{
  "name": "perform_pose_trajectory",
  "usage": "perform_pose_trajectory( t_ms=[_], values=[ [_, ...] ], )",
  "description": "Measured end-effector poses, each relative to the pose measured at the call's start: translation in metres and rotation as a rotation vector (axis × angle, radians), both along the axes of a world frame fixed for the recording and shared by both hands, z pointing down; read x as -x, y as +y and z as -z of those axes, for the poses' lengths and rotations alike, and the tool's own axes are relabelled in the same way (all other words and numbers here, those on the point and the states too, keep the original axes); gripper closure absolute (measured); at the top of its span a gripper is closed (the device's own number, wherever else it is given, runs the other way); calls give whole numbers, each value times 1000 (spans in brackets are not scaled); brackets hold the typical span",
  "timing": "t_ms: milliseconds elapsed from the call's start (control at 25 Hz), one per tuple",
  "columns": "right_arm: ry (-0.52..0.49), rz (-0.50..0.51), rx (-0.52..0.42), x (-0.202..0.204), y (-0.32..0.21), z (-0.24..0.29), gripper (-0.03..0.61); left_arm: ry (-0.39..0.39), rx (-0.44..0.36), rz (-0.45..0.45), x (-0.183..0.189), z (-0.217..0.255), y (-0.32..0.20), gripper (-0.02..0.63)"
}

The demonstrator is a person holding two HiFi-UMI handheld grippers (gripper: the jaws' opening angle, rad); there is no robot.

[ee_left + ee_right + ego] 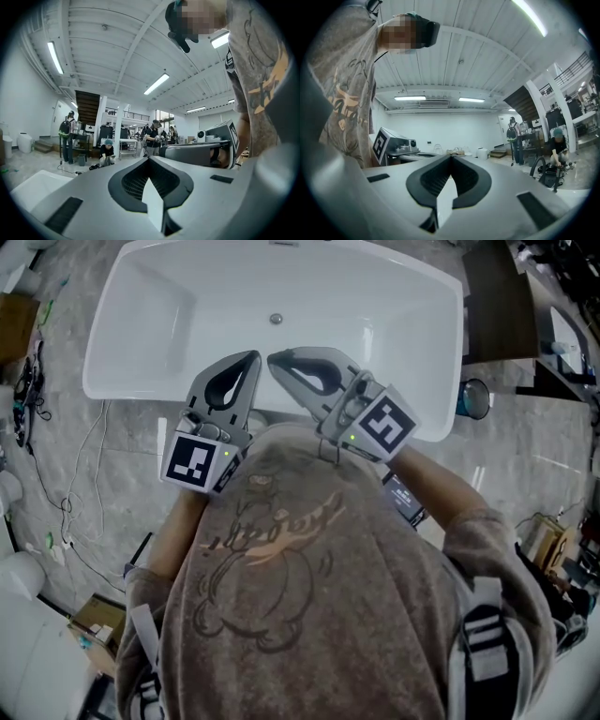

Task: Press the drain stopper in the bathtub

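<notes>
Seen from above in the head view, the white bathtub (141,306) lies ahead of me with its small round metal drain stopper (275,319) on the tub floor near the far end. Both grippers are held against my chest, above the tub's near rim and far from the stopper. The left gripper (255,356) has its jaws closed together, empty. The right gripper (272,359) is likewise shut on nothing. Their tips almost meet. The left gripper view (149,158) and the right gripper view (451,157) look out level into a workshop hall; neither shows the tub floor or the stopper.
Grey stone floor surrounds the tub. Cables (66,512) trail at the left, and a cardboard box (94,620) sits at the lower left. A blue bucket (473,397) stands by the tub's right corner, with dark furniture (492,306) behind. People (153,136) work in the hall.
</notes>
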State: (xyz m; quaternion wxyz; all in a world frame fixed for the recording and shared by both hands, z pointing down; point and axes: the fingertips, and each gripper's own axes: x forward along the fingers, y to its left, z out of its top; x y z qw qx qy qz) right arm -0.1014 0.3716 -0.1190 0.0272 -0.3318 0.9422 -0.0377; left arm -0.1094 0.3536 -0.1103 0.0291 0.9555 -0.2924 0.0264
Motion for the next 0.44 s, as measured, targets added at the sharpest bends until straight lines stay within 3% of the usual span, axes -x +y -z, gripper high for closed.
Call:
perform_pose_trajectory(
  t_ms=[440],
  values=[
    [-8, -18, -17, -12, -7, 1, 580, -3, -3, 11, -10, -1, -4, 615]
  ],
)
